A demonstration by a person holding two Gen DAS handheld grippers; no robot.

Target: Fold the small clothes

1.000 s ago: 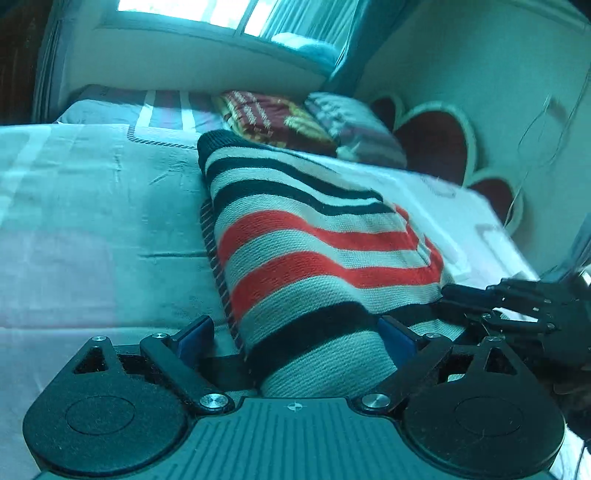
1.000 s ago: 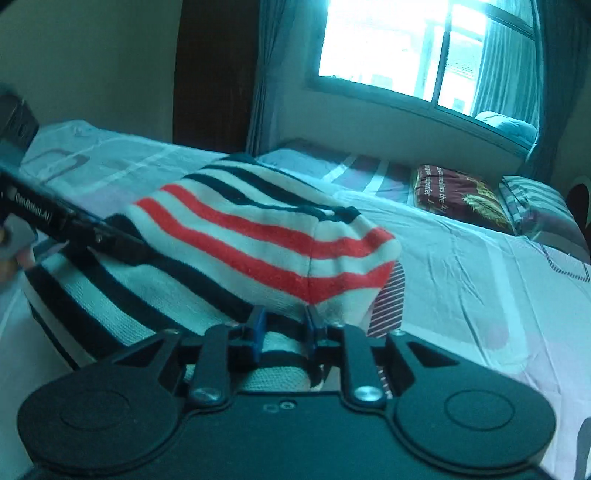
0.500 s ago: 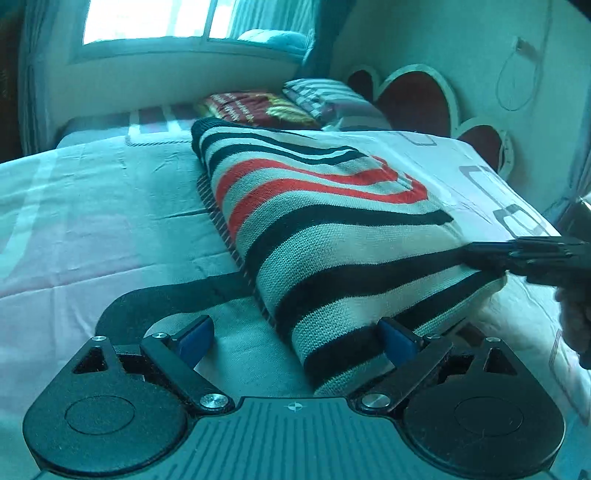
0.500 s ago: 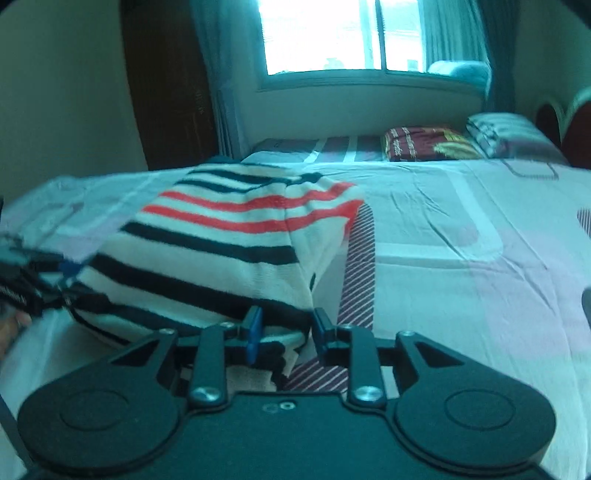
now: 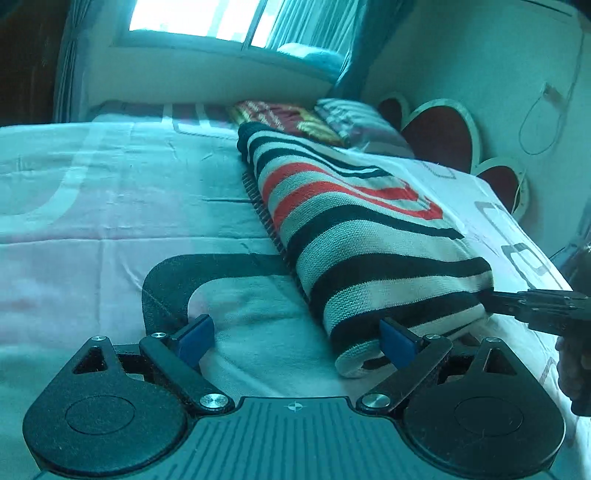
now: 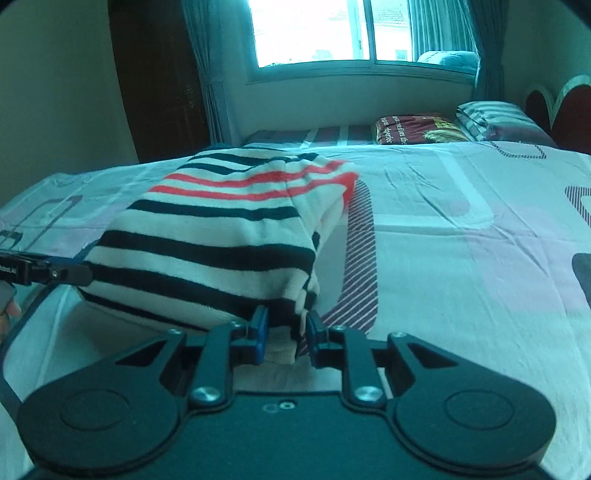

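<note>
The folded striped sweater [image 5: 369,240] lies on the bed [image 5: 110,221], filling the frame's middle. The right claw [image 6: 284,330] pinches its near corner at lower centre. The left claw [image 5: 295,339] is spread wide, its right pad beside the sweater's near end

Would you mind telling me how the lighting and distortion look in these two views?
Left wrist view: teal cast, overexposed window, fisheye-bowed bed. Right wrist view: window blown white, dark corner vignette, striped sweater fairly sharp.
</note>
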